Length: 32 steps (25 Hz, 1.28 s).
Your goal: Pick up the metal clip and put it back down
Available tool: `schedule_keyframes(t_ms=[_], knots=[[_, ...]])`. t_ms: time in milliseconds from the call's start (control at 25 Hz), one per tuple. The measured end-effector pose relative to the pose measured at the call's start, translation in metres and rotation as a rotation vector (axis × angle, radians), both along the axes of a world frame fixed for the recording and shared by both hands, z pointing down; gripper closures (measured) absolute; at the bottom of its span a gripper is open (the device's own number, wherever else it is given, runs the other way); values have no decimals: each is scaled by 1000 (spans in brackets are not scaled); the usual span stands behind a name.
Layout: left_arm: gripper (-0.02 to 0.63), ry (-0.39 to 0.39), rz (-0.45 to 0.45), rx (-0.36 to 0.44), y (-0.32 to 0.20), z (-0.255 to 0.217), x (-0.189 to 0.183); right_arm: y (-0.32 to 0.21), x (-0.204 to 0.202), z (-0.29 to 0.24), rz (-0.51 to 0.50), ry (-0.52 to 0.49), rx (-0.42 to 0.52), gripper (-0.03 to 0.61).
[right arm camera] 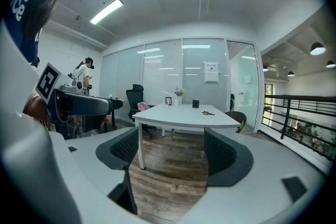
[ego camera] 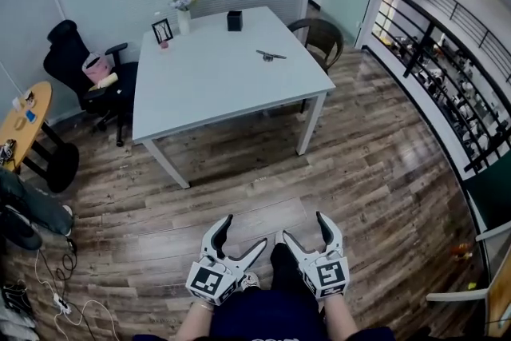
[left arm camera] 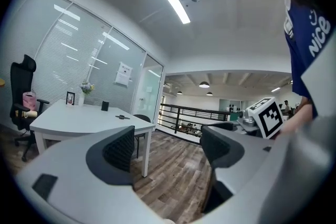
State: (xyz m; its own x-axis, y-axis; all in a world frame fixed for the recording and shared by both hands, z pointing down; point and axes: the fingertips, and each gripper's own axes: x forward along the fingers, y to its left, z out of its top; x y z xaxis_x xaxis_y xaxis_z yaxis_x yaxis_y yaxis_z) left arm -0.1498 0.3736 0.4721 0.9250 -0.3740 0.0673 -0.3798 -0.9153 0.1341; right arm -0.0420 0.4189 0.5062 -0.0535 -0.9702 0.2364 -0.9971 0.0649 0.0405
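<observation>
Novice: Tongs first, going left to right. How do they stand?

Mentor: The left tongs (ego camera: 243, 231) are low in the head view, near six o'clock. They are spread wide, with only floor between them. The right tongs (ego camera: 303, 226) are just beside them, also spread and empty.

Novice: And the metal clip (ego camera: 271, 55)?

Mentor: It is up at twelve o'clock, lying flat on the white bench (ego camera: 215, 76) toward the right edge, well apart from both tongs. A picture frame (ego camera: 162, 31), a vase of flowers (ego camera: 184, 8) and a black box (ego camera: 234, 20) stand to its left, clear of it.

Novice: How will it handle?

Mentor: I'd judge it light, stiff and slick, and it sits low on a hard top, so the pads could skate off. It's too small here to tell its ends apart. I'd take it across the narrow middle from above, with the pads square.
</observation>
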Motion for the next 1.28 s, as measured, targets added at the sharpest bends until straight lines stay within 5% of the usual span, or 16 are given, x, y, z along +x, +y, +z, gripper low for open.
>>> schedule_keyframes(t_ms=[640, 1280], knots=[[229, -38, -194, -18, -130, 2, 111, -148, 123, -4, -172, 4, 19, 206], [229, -71, -196, -32, -170, 14, 204, -197, 200, 15, -217, -3, -42, 216]])
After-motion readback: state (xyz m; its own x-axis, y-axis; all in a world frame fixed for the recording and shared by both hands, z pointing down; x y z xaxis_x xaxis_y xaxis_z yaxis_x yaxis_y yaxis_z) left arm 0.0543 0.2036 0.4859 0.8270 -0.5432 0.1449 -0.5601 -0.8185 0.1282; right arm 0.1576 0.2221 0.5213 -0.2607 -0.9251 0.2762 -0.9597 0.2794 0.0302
